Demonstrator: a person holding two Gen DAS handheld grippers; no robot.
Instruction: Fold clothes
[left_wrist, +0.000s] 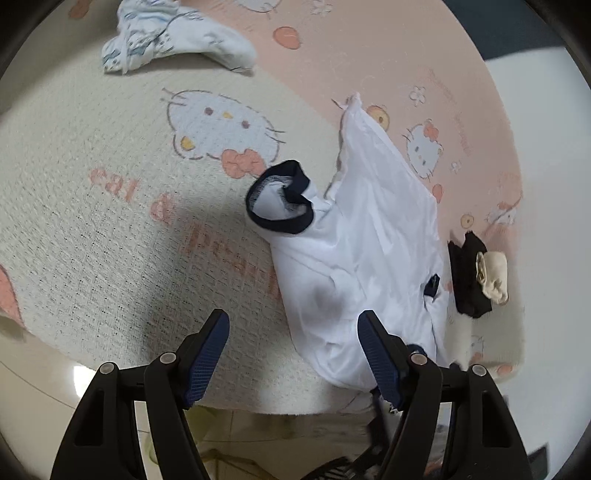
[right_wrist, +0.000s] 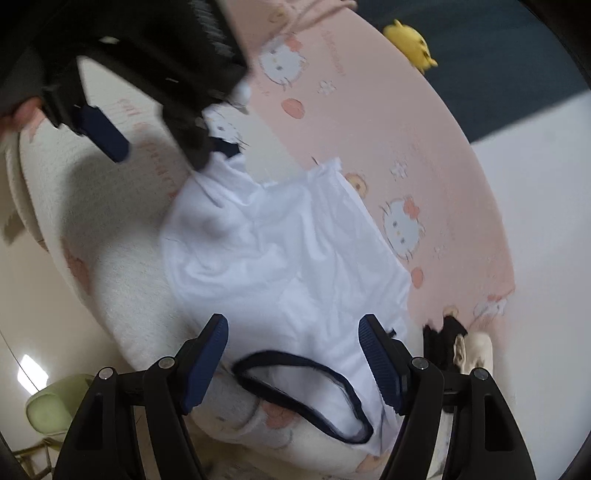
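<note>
2 grippers, fingers apart, empty | white shirt (left_wrist: 369, 258) on cat-print blanket (left_wrist: 110, 221) | pale floor (right_wrist: 535, 221)

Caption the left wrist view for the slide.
Open left gripper above a crumpled white navy-trimmed shirt on a cartoon-cat bedspread.

My shirt (left_wrist: 373, 236): white, navy trim at collar (right_wrist: 303, 395) and sleeve cuff (left_wrist: 280, 199), lying crumpled and unfolded on the blanket (left_wrist: 110, 240). Second garment (left_wrist: 173, 37): white with blue print, bunched at the blanket's far side, well apart from the shirt.
</note>
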